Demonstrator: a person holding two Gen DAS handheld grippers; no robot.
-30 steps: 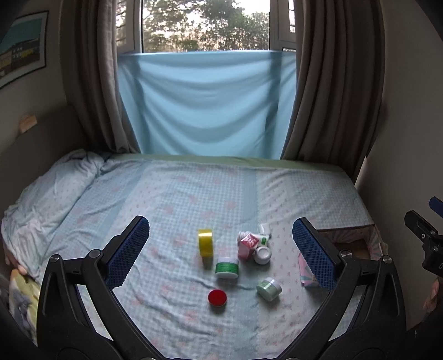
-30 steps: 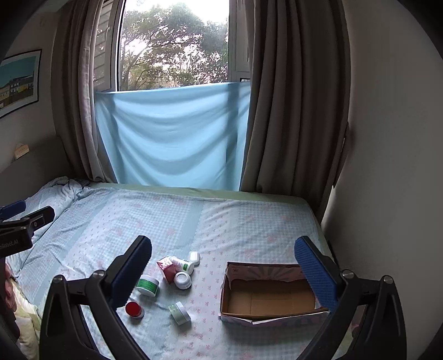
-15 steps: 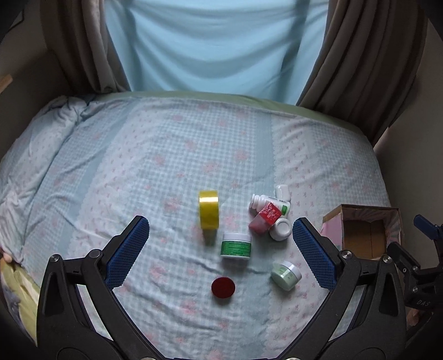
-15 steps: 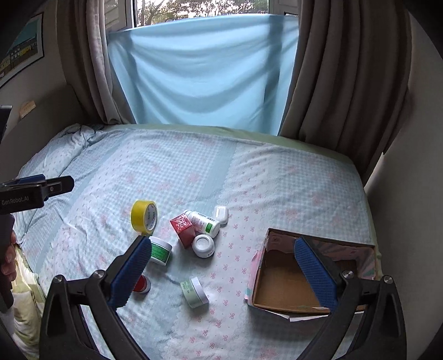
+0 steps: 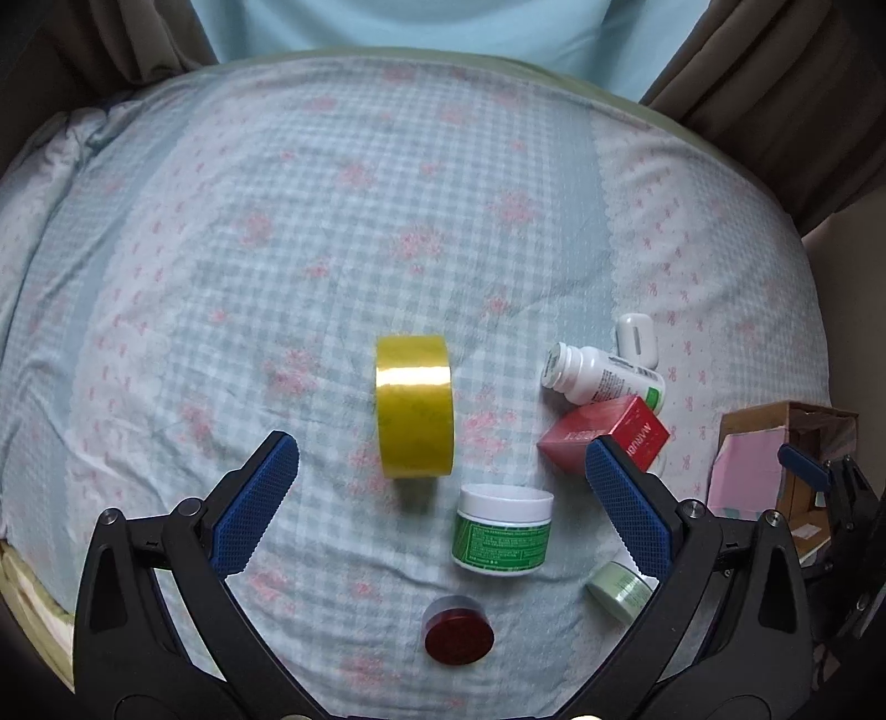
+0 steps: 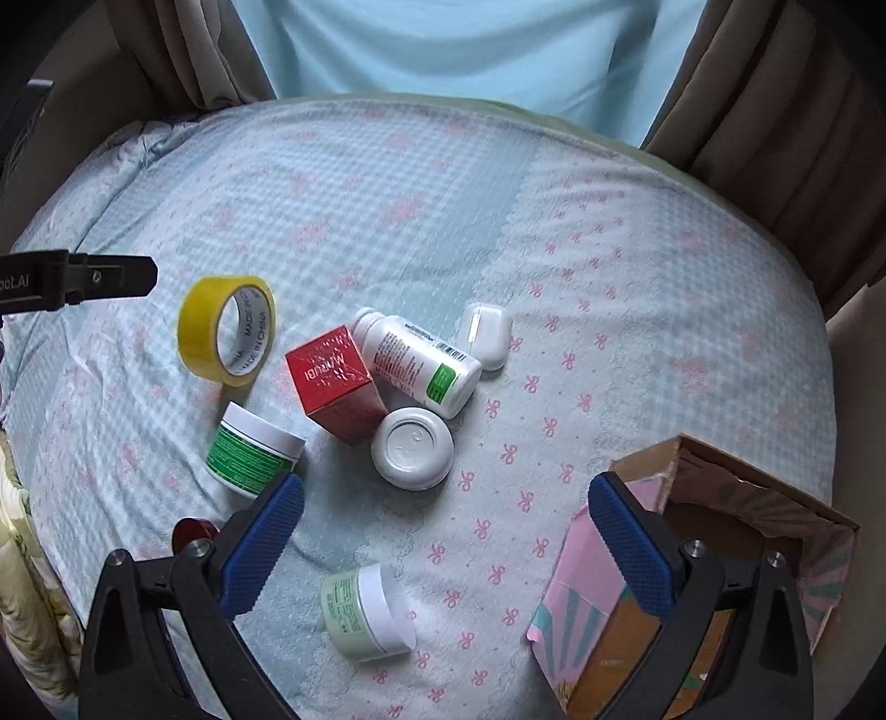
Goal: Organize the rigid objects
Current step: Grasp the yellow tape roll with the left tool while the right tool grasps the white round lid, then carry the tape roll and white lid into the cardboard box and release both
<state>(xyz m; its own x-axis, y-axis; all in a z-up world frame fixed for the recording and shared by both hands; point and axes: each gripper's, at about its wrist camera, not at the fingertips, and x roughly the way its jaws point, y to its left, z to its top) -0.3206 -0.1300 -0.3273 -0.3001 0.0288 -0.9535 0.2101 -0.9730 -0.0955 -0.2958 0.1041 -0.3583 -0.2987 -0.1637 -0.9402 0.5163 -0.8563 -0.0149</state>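
Observation:
Small items lie on the bed. A yellow tape roll [image 5: 414, 405] [image 6: 227, 329] stands on edge. Near it are a green-labelled white jar [image 5: 503, 529] [image 6: 252, 448], a red box [image 5: 606, 432] [image 6: 335, 382], a white pill bottle [image 5: 601, 376] [image 6: 415, 363], a white earbud case [image 5: 635, 339] [image 6: 484, 333], a white round jar [image 6: 412, 447], a pale green jar [image 5: 620, 590] [image 6: 362, 609] on its side and a red-lidded jar [image 5: 458, 637] [image 6: 191, 533]. My left gripper [image 5: 437, 501] is open and empty above the tape and green-labelled jar. My right gripper [image 6: 446, 545] is open and empty, between the items and an open cardboard box [image 6: 720, 554] [image 5: 775, 459].
The bed's checked sheet [image 5: 332, 221] stretches far behind the items. Brown curtains [image 6: 775, 111] and a light blue cloth [image 6: 470, 50] hang beyond the far edge. The mattress edge [image 5: 27, 581] drops off at the left.
Both grippers have moved down and forward toward the items, which now look larger. The window has left the view. Both stay open and empty.

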